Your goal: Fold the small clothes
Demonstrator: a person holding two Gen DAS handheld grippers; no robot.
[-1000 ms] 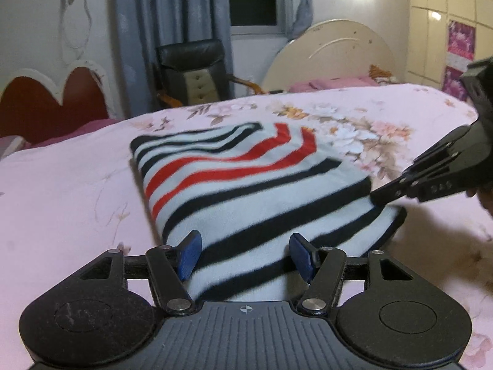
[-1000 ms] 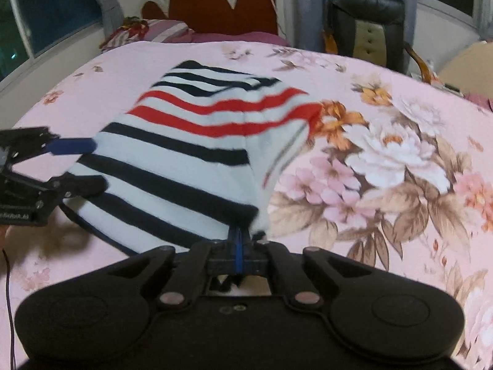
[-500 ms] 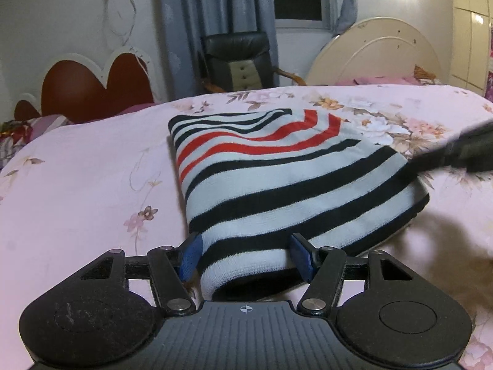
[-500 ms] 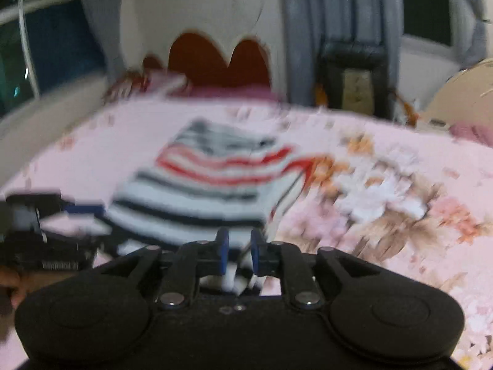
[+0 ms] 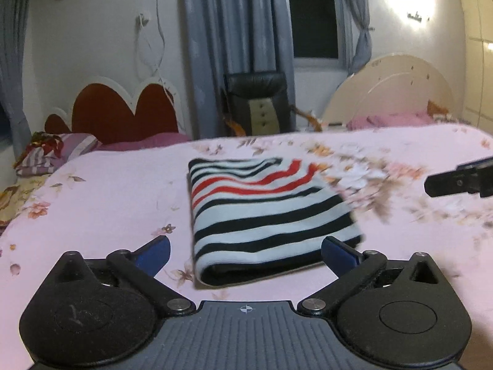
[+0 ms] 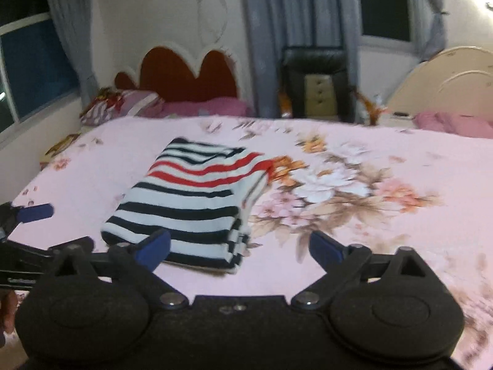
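On the pink floral bed [image 5: 101, 191] our striped top [image 5: 265, 212] lies folded, seemingly finished; left gripper [image 5: 246, 252] and right gripper [image 6: 240, 246] gape wide, empty.

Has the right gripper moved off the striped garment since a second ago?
Yes. The right gripper has opened and pulled back toward the near edge of the bed; the striped garment lies free ahead of its fingers.

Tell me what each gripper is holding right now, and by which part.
Nothing. The left gripper and right gripper are both open, and the folded striped garment lies free on the bed.
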